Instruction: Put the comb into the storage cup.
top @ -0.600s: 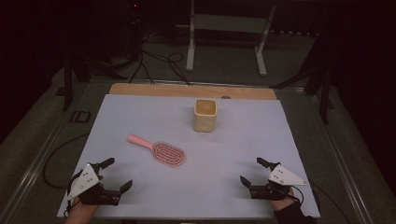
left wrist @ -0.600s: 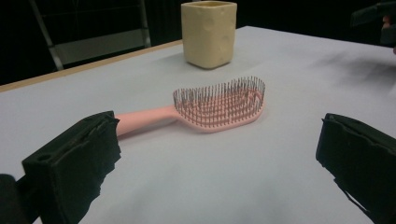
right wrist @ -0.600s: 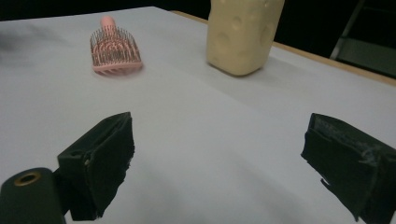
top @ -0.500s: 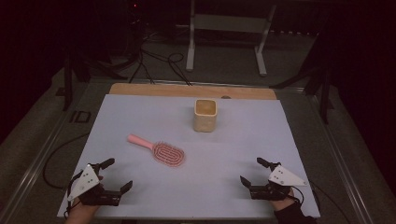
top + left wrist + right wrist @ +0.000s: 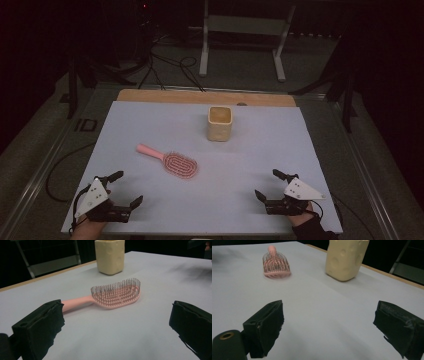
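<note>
so far nothing has been picked up. the pink hairbrush (image 5: 170,161) lies bristles up on the pale table (image 5: 150,120), left of centre, its handle pointing toward the far left. the cream cup (image 5: 220,123) stands upright beyond it, well apart and empty as far as can be seen. the left tool (image 5: 125,189) rests at the near left edge, jaws wide apart and holding nothing; the right tool (image 5: 267,184) sits likewise at the near right. reaching, grasping and presumably placing the brush in the cup are all left to do.
</note>
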Tool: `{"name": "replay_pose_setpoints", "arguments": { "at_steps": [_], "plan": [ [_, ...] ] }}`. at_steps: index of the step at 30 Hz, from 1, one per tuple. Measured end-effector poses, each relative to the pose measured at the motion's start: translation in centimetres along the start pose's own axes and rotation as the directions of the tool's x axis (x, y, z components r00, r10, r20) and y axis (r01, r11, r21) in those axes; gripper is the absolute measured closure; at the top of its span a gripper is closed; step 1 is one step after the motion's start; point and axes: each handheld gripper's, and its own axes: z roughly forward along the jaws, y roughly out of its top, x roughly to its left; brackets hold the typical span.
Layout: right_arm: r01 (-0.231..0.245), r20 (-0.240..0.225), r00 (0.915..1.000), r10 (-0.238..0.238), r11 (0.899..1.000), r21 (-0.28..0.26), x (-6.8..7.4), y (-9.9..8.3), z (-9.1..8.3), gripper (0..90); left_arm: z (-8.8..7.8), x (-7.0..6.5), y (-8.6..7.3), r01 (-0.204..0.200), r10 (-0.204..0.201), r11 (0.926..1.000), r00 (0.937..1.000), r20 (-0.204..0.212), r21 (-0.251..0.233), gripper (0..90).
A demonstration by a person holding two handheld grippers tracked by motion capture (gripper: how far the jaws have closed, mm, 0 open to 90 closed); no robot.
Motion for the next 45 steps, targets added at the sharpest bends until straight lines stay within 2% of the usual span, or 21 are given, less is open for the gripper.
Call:
{"name": "replay_pose_setpoints", "arguments": {
  "at_steps": [6,12,19,25,27,31,35,38,41,45],
  "plan": [
    [0.002,-0.003,1.0000,-0.002,1.000,-0.001,0.1,0.0,0.0,8.8,0.0,0.1,0.0,0.002,-0.002,0.9999,1.0000,0.004,-0.012,0.0],
    [0.007,-0.004,1.0000,-0.007,1.000,-0.007,0.1,0.0,0.0,8.8,-0.1,0.0,0.3,-0.018,0.018,0.9998,0.9998,0.002,0.001,0.0],
    [0.007,0.002,1.0000,-0.007,1.000,-0.010,0.1,0.1,-0.1,8.8,-0.5,-0.1,1.3,-0.017,0.017,0.9998,0.9997,0.019,-0.008,0.0],
    [0.006,0.000,1.0000,-0.006,1.000,-0.009,0.2,0.1,0.0,8.8,-0.8,-0.1,2.3,-0.034,0.034,0.9994,0.9991,0.027,0.003,0.0],
    [0.007,-0.001,1.0000,-0.007,1.000,-0.007,0.2,0.1,0.0,8.8,-0.9,-0.1,2.5,-0.028,0.028,0.9996,0.9991,0.031,0.003,0.0],
    [0.006,-0.001,1.0000,-0.006,1.000,-0.010,0.2,0.2,0.0,8.8,-1.3,0.3,3.6,-0.035,0.035,0.9994,0.9990,0.028,-0.003,0.0],
    [0.005,-0.008,1.0000,-0.005,1.000,-0.013,0.2,0.2,0.1,8.8,-1.8,0.9,5.0,-0.061,0.061,0.9981,0.9981,0.011,-0.012,0.0],
    [0.009,-0.008,0.9999,-0.009,1.000,-0.016,0.2,0.2,0.1,8.8,-1.8,1.4,5.9,-0.048,0.049,0.9987,0.9987,0.015,-0.014,0.0],
    [0.009,-0.009,0.9999,-0.009,1.000,-0.017,0.2,0.2,0.1,8.8,-1.9,1.6,6.4,-0.054,0.054,0.9984,0.9985,0.007,-0.018,0.0],
    [0.008,-0.012,0.9999,-0.009,1.000,-0.018,0.2,0.2,0.2,8.8,-1.6,2.5,7.3,-0.038,0.038,0.9991,0.9990,0.021,-0.020,0.0]
  ]
}}
